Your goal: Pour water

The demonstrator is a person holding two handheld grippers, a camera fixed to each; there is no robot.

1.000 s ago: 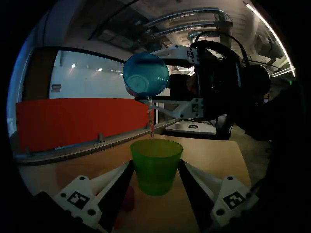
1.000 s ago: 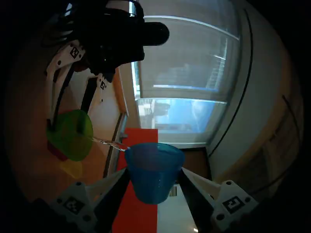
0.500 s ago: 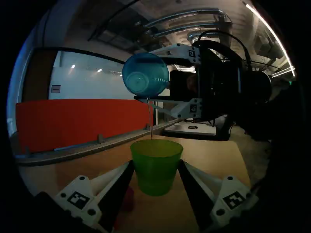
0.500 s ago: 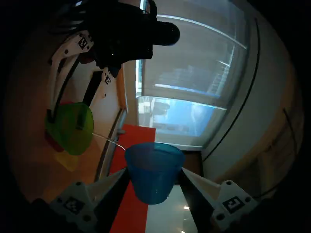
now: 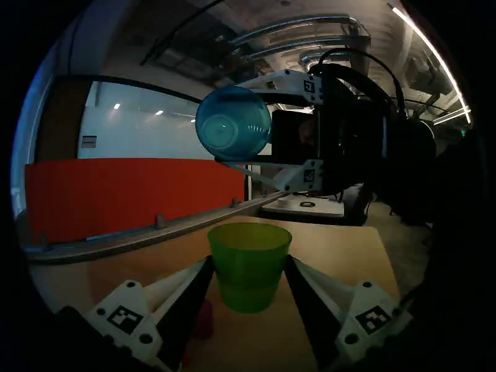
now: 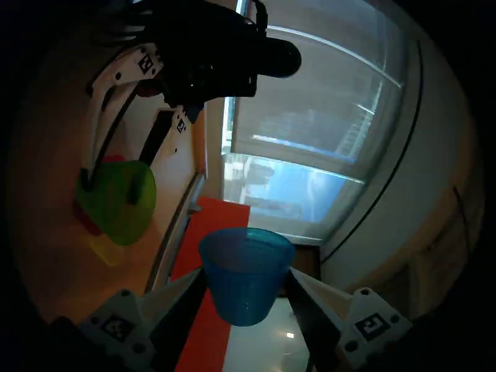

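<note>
Clamping a translucent green plastic cup point(image 5: 249, 279) between both fingers of the left gripper point(image 5: 249, 263), upright at a pale wooden tabletop point(image 5: 338, 251); resting on it or just off it, impossible to tell. Showing a level line across the cup's lower part. Pinching a translucent blue plastic cup point(image 5: 232, 124) between both fingers of the right gripper point(image 5: 230, 127), raised above the green one and tipped onto its side. Lying close beside the green cup's base, a small red object point(image 5: 203, 317), too dim to identify. Running behind the table, a long orange partition panel point(image 5: 124, 192). From the right gripper view: blue cup point(image 6: 247, 288) squeezed in the near fingers, green cup point(image 6: 118, 208) off left in the far gripper point(image 6: 110, 193).
</note>
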